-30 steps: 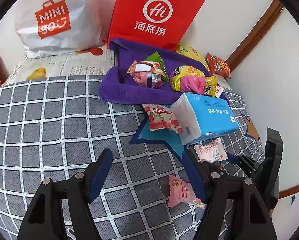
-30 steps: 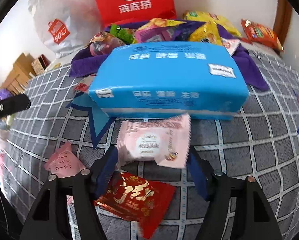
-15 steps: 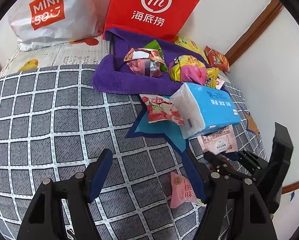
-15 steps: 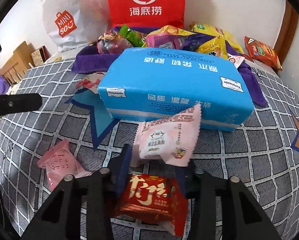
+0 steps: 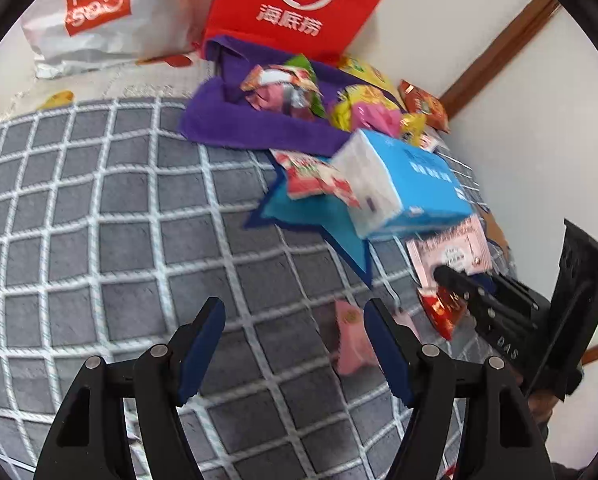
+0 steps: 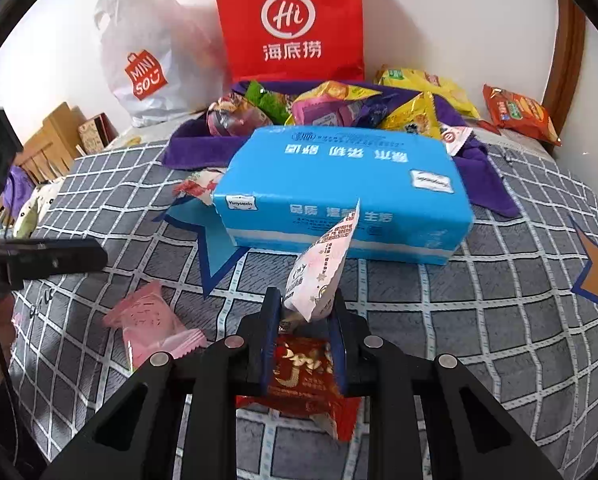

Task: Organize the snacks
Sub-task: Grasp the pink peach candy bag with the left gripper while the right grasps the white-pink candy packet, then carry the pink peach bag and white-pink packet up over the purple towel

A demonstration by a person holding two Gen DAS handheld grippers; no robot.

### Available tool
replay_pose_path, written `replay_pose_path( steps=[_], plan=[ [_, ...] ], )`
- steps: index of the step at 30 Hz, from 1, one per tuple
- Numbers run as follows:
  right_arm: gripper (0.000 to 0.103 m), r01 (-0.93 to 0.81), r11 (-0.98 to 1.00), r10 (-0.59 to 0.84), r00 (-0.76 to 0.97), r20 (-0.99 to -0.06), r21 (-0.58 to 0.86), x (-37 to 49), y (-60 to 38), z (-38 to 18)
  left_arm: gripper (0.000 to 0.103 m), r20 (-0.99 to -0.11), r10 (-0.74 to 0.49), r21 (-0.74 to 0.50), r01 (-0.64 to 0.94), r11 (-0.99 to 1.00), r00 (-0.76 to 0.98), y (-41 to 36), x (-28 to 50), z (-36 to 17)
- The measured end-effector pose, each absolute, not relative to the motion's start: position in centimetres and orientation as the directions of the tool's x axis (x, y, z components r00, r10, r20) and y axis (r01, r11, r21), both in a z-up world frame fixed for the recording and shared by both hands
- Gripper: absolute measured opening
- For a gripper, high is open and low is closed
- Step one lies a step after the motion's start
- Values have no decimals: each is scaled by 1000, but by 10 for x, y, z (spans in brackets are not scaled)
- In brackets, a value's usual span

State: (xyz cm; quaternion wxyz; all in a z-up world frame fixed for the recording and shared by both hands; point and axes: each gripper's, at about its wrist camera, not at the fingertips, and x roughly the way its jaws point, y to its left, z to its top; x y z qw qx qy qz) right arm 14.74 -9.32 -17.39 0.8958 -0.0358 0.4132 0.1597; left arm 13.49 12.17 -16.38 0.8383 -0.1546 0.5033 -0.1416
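Observation:
My right gripper [image 6: 303, 300] is closing its jaws on a pale pink snack packet [image 6: 323, 272]. The packet is pinched between the pads and stands up on edge in front of the blue tissue pack [image 6: 339, 184]. Under the gripper lies a red packet [image 6: 303, 376], and to its left a pink packet [image 6: 151, 320]. In the left wrist view the same pale packet [image 5: 451, 248] sits at the tip of the right gripper [image 5: 447, 276]. My left gripper [image 5: 295, 312] hangs open over the checked bedspread [image 5: 119, 220] with nothing between its fingers; the pink packet [image 5: 353, 340] lies by its right finger.
A purple cloth [image 5: 251, 124] behind the tissue pack holds several snack bags. A red paper bag [image 5: 299, 4] and a white plastic bag [image 5: 99, 12] lean on the wall. More packets [image 6: 519, 114] lie at the far right near the wooden trim.
The right jaws have drawn together on the pale pink packet, which has tipped from lying flat to standing on edge. The left gripper has sunk a little toward the bedspread.

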Motion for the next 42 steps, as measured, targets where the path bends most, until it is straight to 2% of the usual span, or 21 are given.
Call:
replay_pose_path(
  steps=[5, 9, 13, 20, 23, 25, 26, 27, 29, 33, 36, 39, 42],
  plan=[
    [23, -304, 949, 263, 623, -737, 81, 142, -110, -170, 70, -791, -441, -439, 108, 892, 425, 100, 129, -169],
    [23, -282, 955, 258, 642, -722, 91, 135, -127, -165, 70, -807, -441, -415, 156, 897, 393, 70, 126, -172],
    [23, -261, 961, 248, 653, -716, 95, 129, -145, -164, 73, -840, -368, -323, 178, 929, 398, 43, 122, -176],
    [23, -228, 968, 235, 658, -716, 108, 127, -167, -168, 71, -870, -231, -157, 198, 968, 437, 8, 117, -179],
    [23, -225, 969, 228, 652, -723, 103, 128, -171, -172, 68, -867, -185, -99, 203, 974, 463, 1, 114, -180],
    [24, -225, 969, 225, 646, -730, 100, 129, -172, -176, 62, -862, -179, -90, 204, 975, 474, 4, 113, -180],
    [24, -227, 969, 227, 640, -734, 101, 130, -172, -179, 58, -858, -182, -90, 208, 974, 480, 4, 112, -179],
    [24, -229, 968, 228, 631, -742, 102, 131, -172, -182, 50, -856, -189, -96, 213, 972, 481, 7, 111, -178],
    [24, -228, 968, 226, 621, -751, 102, 132, -173, -187, 50, -853, -208, -115, 216, 970, 478, 10, 110, -178],
    [31, -226, 967, 236, 609, -757, 119, 135, -179, -192, 49, -847, -221, -131, 213, 968, 484, 15, 108, -175],
    [44, -213, 967, 242, 590, -770, 141, 140, -185, -196, 49, -842, -234, -153, 201, 967, 485, 20, 110, -173],
    [47, -198, 961, 273, 585, -763, 193, 144, -192, -198, 49, -841, -251, -177, 195, 965, 479, 26, 111, -172],
    [55, -166, 954, 298, 586, -753, 248, 151, -199, -199, 49, -843, -255, -185, 189, 964, 474, 29, 114, -171]
  ],
)
